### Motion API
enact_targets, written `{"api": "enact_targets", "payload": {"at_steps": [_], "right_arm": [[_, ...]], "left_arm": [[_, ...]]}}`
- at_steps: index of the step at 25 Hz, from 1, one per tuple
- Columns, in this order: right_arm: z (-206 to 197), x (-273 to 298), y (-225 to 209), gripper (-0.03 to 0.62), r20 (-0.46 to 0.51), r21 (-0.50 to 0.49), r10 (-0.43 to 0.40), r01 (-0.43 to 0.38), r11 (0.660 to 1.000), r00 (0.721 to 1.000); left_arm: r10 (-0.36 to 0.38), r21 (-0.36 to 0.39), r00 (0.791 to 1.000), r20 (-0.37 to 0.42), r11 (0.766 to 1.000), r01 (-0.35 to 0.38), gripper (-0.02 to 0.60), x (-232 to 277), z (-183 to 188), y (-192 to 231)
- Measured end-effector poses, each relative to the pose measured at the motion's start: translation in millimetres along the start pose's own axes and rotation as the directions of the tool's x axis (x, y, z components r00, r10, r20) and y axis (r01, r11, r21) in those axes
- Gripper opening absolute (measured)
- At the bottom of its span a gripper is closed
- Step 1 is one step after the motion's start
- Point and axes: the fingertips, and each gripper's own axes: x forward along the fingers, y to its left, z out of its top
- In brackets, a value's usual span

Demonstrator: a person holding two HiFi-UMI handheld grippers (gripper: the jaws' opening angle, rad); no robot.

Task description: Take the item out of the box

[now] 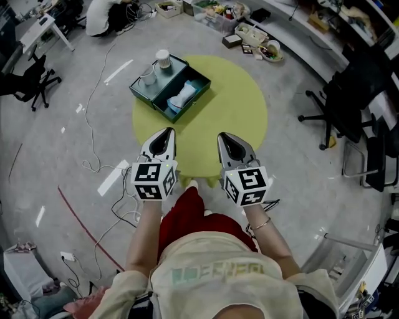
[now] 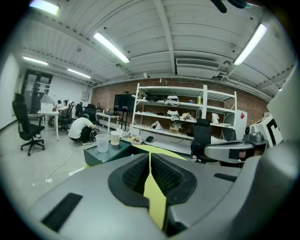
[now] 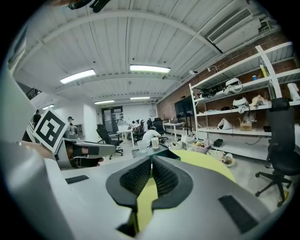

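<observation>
An open teal box (image 1: 198,87) lies at the far left of the round yellow-green table (image 1: 240,109). Inside it is a white and light-blue item (image 1: 182,96). Its lid part (image 1: 144,89) lies beside it and carries a clear cup (image 1: 148,78) and a white ribbed cup (image 1: 163,58). My left gripper (image 1: 163,134) and right gripper (image 1: 225,138) hover side by side over the table's near edge, well short of the box, both shut and empty. In the left gripper view, the box (image 2: 105,154) and cups (image 2: 102,142) lie ahead, beyond the left gripper's (image 2: 150,157) closed jaws. The right gripper (image 3: 151,161) also points towards the box (image 3: 161,151).
Cables trail over the grey floor (image 1: 93,162) left of the table. Black office chairs (image 1: 340,109) stand to the right. Bins and clutter (image 1: 218,12) sit behind the table, with white shelving (image 2: 173,112) beyond. A person (image 2: 82,129) crouches at the far left.
</observation>
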Motion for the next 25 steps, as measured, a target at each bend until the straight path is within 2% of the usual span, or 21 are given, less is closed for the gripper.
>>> {"api": "enact_targets", "payload": {"at_steps": [12, 25], "right_arm": [[17.5, 84.0, -27.5, 0.038, -0.029, -0.001, -0.034, 0.034, 0.999, 0.999], [14.1, 144.9, -45.9, 0.038, -0.079, 0.014, -0.054, 0.056, 0.998, 0.995]], "left_arm": [[-0.044, 0.048, 0.996, -0.072, 0.998, 0.047, 0.031, 84.1, 16.0, 55.1], [-0.093, 0.046, 0.984, -0.151, 0.994, 0.101, 0.032, 154.3, 14.6, 86.2]]}}
